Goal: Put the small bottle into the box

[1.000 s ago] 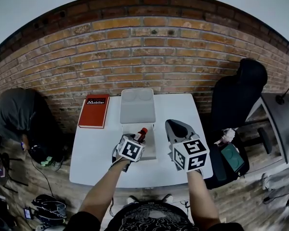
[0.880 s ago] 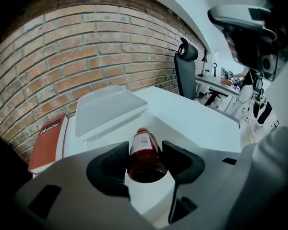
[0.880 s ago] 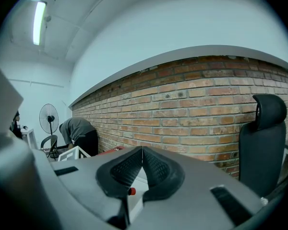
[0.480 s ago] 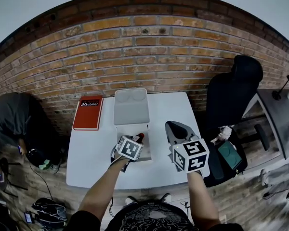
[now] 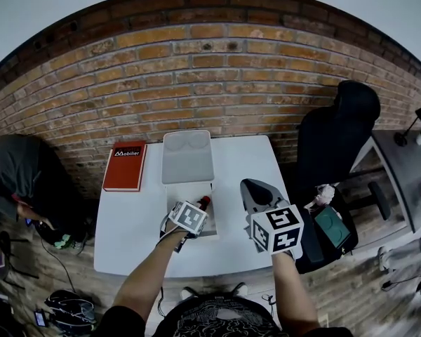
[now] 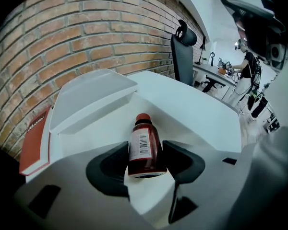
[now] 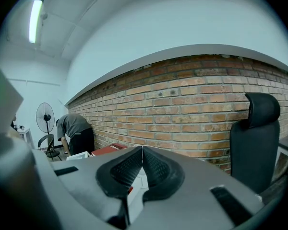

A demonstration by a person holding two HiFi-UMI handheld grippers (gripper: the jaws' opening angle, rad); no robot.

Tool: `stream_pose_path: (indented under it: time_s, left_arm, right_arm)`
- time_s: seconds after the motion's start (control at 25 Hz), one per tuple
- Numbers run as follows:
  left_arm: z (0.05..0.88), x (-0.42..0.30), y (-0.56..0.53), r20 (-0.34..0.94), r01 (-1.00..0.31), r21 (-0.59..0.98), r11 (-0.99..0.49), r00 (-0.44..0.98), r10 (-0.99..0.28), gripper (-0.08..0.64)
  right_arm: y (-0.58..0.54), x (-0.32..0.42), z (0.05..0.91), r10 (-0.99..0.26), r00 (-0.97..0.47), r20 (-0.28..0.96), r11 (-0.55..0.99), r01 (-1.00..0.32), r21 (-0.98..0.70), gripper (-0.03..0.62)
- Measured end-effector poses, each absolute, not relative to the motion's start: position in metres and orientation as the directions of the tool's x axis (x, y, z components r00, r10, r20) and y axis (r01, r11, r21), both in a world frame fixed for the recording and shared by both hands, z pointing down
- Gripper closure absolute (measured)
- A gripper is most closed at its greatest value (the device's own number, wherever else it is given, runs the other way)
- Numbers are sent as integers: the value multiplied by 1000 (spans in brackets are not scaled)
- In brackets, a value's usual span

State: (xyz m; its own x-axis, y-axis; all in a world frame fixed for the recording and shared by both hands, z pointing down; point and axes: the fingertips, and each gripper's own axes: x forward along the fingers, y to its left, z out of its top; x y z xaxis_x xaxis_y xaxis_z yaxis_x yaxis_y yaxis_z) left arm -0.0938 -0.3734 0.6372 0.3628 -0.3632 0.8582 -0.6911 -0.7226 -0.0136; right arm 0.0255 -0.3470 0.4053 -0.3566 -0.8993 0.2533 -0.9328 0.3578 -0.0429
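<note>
Down at the bottom of the head view both forearms reach in over the white table (image 5: 130, 220), and the left gripper (image 5: 198, 210) has its jaws clamped on the small bottle (image 5: 204, 203), just left of centre frame. The left gripper view gives the close look: the left gripper (image 6: 146, 161) pinches the lower body of the bottle (image 6: 145, 147) between its two dark pads, barcode label facing the camera, red cap pointing away. The bottle hangs over the near part of the open box (image 5: 209, 225) — whether it touches the floor of the box, I cannot tell. Off to the right of centre, the right gripper (image 5: 255, 187) hovers above the table with nothing in it; in the right gripper view the right gripper (image 7: 142, 163) shows its ribbed pads pressed together. Beyond the bottle, the box (image 6: 81, 135) has its lid thrown back, lying flat toward the top of the table. Left of that lid sits a red book (image 5: 124, 166), near the upper-left corner of the tabletop, also seen at the left edge of the left gripper view (image 6: 34, 139). Right of the table stands a black office chair (image 5: 335, 140), and at the far left a person (image 5: 17, 177) in dark clothes bends low. Behind everything — the brick wall (image 5: 196, 69), filling the upper half.
</note>
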Motion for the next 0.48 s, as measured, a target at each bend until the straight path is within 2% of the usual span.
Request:
stream_pose_path:
  time_s: [0.48]
  left_arm:
    - [642, -89, -360, 872, -666, -24, -745, 351, -342, 322]
  right_arm:
    - [-342, 38, 407, -908, -338, 248, 334, -941, -59, 572]
